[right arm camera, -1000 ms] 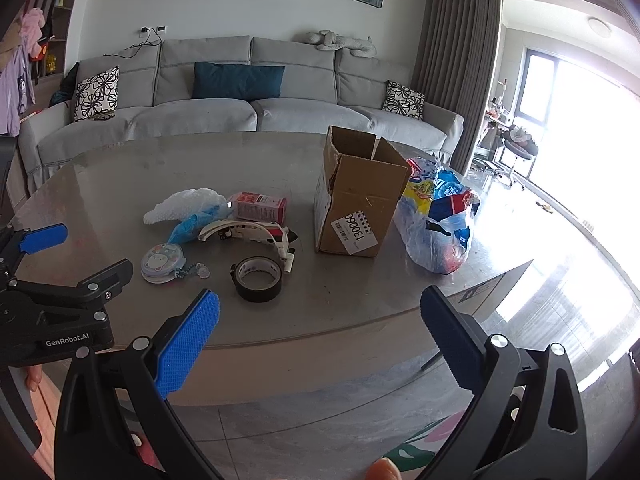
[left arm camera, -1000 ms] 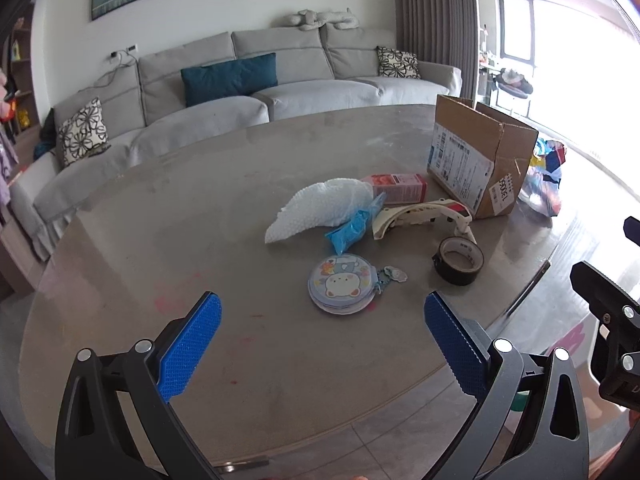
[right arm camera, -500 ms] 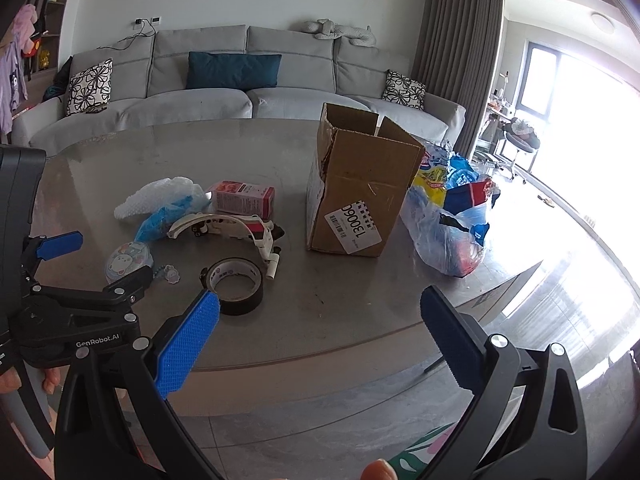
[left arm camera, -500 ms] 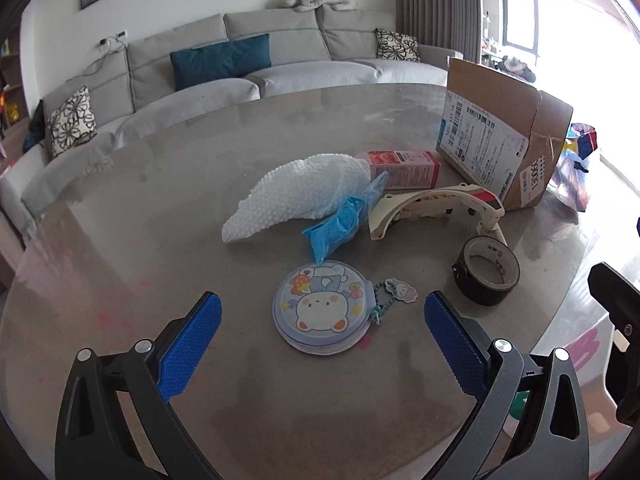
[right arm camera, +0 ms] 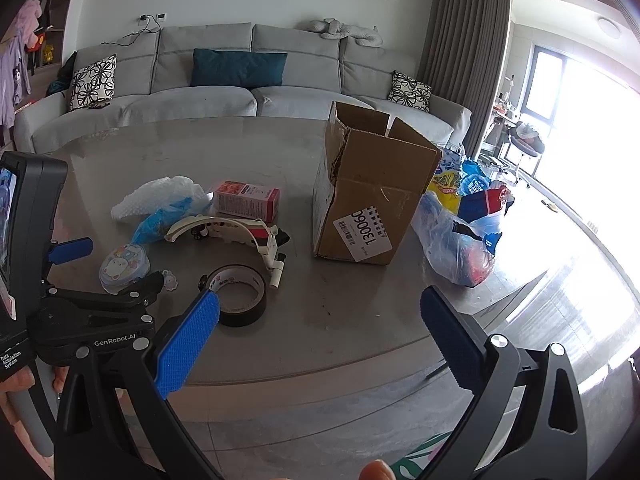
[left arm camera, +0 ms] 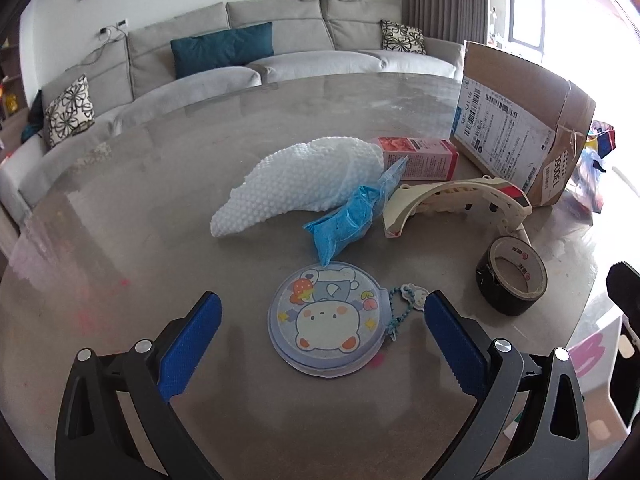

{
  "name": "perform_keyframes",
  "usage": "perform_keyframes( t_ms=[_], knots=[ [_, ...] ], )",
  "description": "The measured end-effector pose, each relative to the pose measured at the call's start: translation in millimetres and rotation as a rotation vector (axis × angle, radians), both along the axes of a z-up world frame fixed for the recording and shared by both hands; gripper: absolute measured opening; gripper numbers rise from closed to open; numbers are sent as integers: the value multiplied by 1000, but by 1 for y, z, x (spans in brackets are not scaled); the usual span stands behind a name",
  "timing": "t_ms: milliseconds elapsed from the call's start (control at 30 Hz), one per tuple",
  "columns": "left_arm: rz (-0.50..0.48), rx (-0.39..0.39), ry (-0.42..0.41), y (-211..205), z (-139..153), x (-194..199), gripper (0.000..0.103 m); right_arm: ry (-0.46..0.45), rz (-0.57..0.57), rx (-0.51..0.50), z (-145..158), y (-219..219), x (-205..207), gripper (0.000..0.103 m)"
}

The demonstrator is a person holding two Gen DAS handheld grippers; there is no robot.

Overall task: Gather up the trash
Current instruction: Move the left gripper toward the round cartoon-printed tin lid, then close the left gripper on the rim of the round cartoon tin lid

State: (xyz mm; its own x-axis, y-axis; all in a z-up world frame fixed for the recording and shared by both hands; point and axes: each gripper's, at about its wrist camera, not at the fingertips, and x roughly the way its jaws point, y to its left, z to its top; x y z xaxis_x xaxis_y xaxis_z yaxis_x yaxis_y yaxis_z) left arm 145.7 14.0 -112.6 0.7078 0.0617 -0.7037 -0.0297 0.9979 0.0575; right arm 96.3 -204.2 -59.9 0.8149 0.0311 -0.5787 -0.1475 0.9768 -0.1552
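closer now, left tool [left arm camera: 320, 316] gapes over round pouch [left arm camera: 325, 326], cardboard box [right arm camera: 372, 196] open-topped.

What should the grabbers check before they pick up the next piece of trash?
1. Left gripper open: ok, jaws wide apart.
2. Left gripper empty: ok.
3. Something lined up: ok, the round bear pouch lies between the jaws.
4. Pouch free of neighbours: cannot tell, the blue bag ends right at its top rim.
5. Right gripper open and empty: ok.
6. Cardboard box open on top: ok.
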Motion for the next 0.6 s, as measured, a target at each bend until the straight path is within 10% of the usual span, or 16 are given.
perform_keyframes(
  t_ms=[600],
  knots=[
    [30, 1, 30, 1, -4, 8, 96, -3, 4, -5, 1, 2, 2, 100]
  ],
)
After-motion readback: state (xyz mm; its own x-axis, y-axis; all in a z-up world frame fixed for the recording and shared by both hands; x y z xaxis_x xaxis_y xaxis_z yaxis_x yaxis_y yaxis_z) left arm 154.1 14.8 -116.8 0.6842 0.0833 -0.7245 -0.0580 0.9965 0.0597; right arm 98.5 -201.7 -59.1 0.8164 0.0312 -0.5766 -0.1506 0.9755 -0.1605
